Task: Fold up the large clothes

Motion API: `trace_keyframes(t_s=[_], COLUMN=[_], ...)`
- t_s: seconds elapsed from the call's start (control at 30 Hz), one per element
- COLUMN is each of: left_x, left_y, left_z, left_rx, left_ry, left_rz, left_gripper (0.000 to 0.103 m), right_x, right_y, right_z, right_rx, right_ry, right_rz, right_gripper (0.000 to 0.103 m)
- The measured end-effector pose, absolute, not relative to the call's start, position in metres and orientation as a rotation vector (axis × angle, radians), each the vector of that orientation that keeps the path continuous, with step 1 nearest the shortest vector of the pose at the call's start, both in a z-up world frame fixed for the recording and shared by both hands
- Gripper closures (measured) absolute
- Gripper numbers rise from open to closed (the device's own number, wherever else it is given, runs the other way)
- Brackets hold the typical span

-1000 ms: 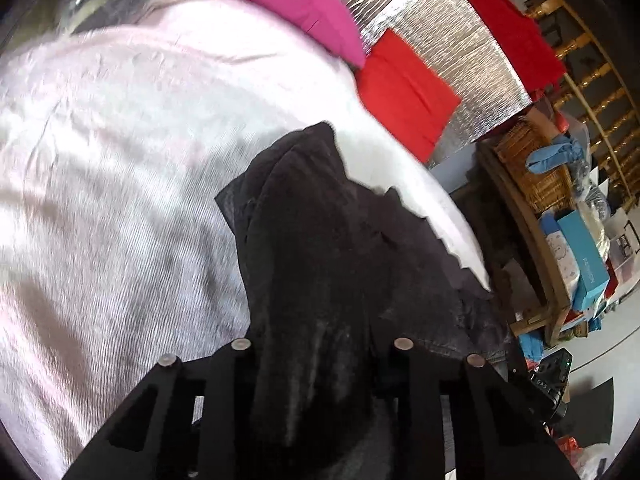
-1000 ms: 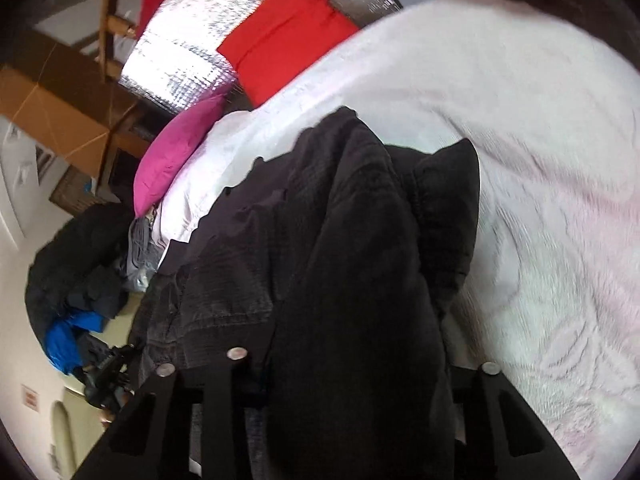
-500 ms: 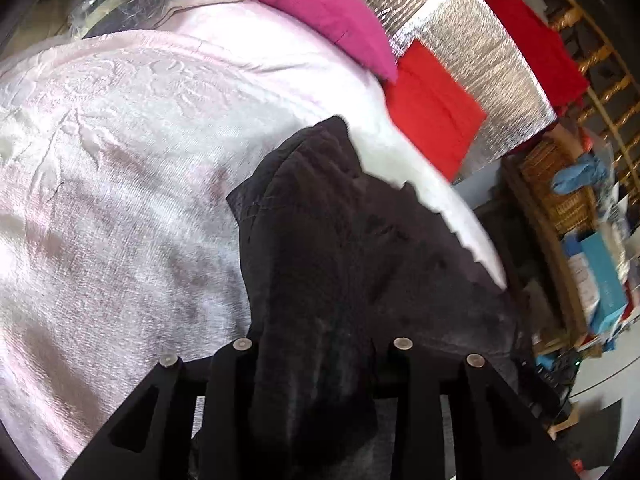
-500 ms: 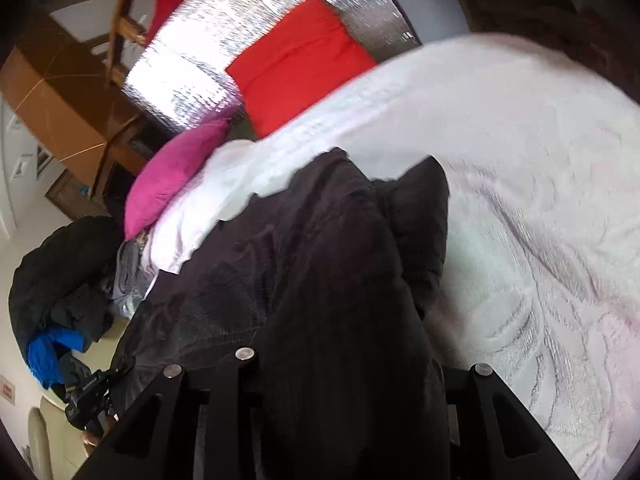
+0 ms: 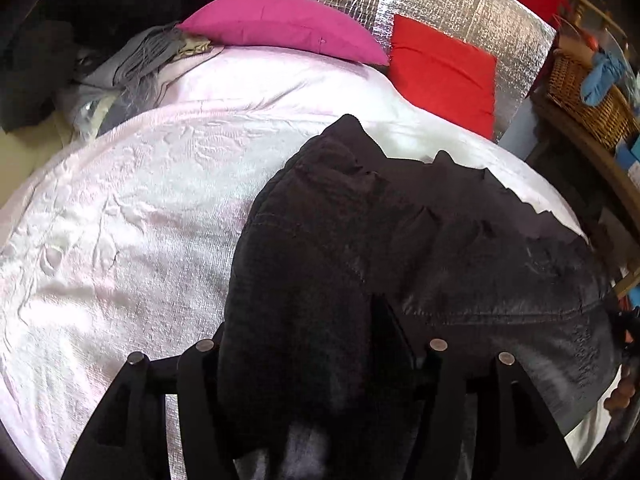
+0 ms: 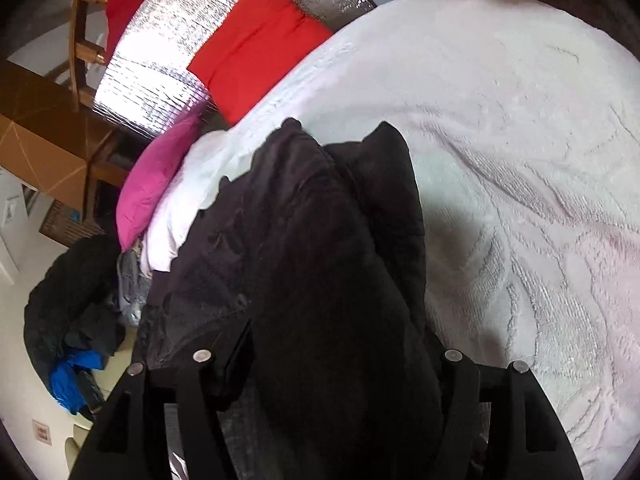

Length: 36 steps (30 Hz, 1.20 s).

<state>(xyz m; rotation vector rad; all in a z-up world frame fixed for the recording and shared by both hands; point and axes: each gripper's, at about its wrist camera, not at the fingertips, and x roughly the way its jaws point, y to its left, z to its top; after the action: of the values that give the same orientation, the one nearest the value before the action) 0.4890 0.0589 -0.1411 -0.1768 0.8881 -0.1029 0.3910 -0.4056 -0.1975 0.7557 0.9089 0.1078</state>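
I have the black jacket lying on the pale bedspread, one layer doubled over. Both claws, left claw and right claw, have just been opening and are released, cloth still bunched loosely between the jaws. More folds look left to do. Pink pillow, red cushion and grey clothes sit clear at the bed's head.

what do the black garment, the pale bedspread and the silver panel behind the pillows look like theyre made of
Black garment: looks like a padded synthetic jacket with a slight sheen; stitched seams and puffy folds show.
Pale bedspread: probably a woven or quilted cotton-like fabric, matt to softly shiny, with a raised embossed pattern.
Silver panel: seems to be foil-faced insulation sheet; mirror-bright with a fine grid of dimples.
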Motion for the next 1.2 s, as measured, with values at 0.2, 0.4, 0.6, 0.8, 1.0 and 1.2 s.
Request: trace_keyframes(t_s=[0.2,0.4,0.6,0.8,1.0,1.2], left_x=[0.490,0.487,0.481,0.476,0.476,0.475], left_y=[0.047,0.042,0.040,0.037,0.035,0.035], left_z=[-0.144,-0.138,-0.135,-0.134,-0.134,-0.133], left_rx=[-0.074,-0.033,-0.012,0.032,0.046,0.063], left_ry=[0.852,0.835,0.830,0.819,0.816,0.810], left_rz=[-0.105,-0.108,-0.096,-0.078,-0.068,-0.067], left_gripper=[0.056,0.058,0.058,0.056,0.056,0.056], right_x=[0.392,0.396,0.403,0.395,0.403,0.410], right_y=[-0.391,-0.392,-0.394,-0.400,-0.411,-0.404], right_z=[-0.180,-0.180,-0.192,-0.187,-0.191,-0.194], right_rx=[0.646,0.607,0.594,0.656,0.746,0.683], right_ry=[0.853,0.830,0.860,0.920,0.893,0.871], right_rz=[0.096,0.060,0.035,0.006,0.020,-0.001], right_gripper=[0.063,0.065,0.063,0.038,0.024,0.054])
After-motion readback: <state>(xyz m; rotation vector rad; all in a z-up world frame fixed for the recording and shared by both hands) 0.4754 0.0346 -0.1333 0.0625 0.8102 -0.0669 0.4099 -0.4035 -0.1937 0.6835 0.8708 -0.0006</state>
